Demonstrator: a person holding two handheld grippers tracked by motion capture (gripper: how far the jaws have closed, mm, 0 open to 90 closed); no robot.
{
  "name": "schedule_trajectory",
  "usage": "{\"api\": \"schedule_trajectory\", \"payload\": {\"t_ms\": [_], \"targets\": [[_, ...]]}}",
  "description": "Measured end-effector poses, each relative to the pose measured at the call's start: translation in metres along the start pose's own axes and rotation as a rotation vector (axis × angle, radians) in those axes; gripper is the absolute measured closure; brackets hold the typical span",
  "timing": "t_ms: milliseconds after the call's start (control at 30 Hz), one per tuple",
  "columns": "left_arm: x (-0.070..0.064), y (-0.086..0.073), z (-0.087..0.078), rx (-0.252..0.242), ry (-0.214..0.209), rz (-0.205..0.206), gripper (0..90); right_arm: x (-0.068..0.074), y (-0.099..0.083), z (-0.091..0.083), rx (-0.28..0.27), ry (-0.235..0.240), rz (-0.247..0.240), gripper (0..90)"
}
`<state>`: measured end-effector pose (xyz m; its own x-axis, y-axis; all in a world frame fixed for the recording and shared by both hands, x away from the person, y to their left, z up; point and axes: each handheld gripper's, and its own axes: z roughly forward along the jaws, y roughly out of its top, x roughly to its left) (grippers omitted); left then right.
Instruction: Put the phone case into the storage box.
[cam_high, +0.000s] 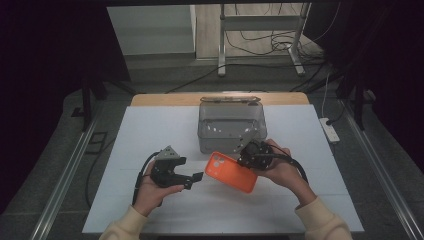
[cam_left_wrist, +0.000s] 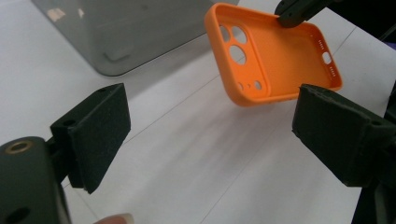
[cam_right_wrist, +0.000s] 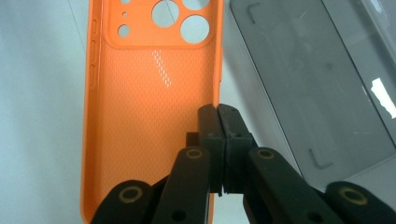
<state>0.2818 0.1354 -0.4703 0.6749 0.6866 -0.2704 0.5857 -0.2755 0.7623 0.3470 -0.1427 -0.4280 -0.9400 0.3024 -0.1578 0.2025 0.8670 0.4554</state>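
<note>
An orange phone case (cam_high: 231, 171) is held just above the white table, open side up, camera holes toward the left. My right gripper (cam_high: 248, 161) is shut on its far long edge; in the right gripper view the jaws pinch the case's right rim (cam_right_wrist: 217, 100) at my right gripper (cam_right_wrist: 218, 122). The left gripper (cam_high: 196, 179) stands open a short way left of the case, apart from it. In the left gripper view the case (cam_left_wrist: 275, 53) hangs beyond the two wide-apart pads (cam_left_wrist: 95, 133), and the other gripper's tip (cam_left_wrist: 292, 14) grips its far edge.
A clear grey plastic box (cam_high: 231, 127) stands just behind the case, near the table's far edge; its wall (cam_right_wrist: 308, 84) sits right beside the right gripper. White table surface (cam_high: 150, 130) stretches left and toward the front. A power strip (cam_high: 330, 130) lies off the table at right.
</note>
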Motion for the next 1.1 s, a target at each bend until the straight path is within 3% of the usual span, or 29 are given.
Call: {"api": "schedule_trajectory", "payload": {"t_ms": [767,1100], "targets": [[0.000,0.013,0.022,0.075,-0.040,-0.012,13.2,0.002,0.001,0.002,0.003,-0.010,-0.014,88.9],[-0.001,0.017,0.029,0.082,-0.044,-0.005,13.8,0.003,0.001,0.003,0.003,-0.005,-0.016,89.0]]}}
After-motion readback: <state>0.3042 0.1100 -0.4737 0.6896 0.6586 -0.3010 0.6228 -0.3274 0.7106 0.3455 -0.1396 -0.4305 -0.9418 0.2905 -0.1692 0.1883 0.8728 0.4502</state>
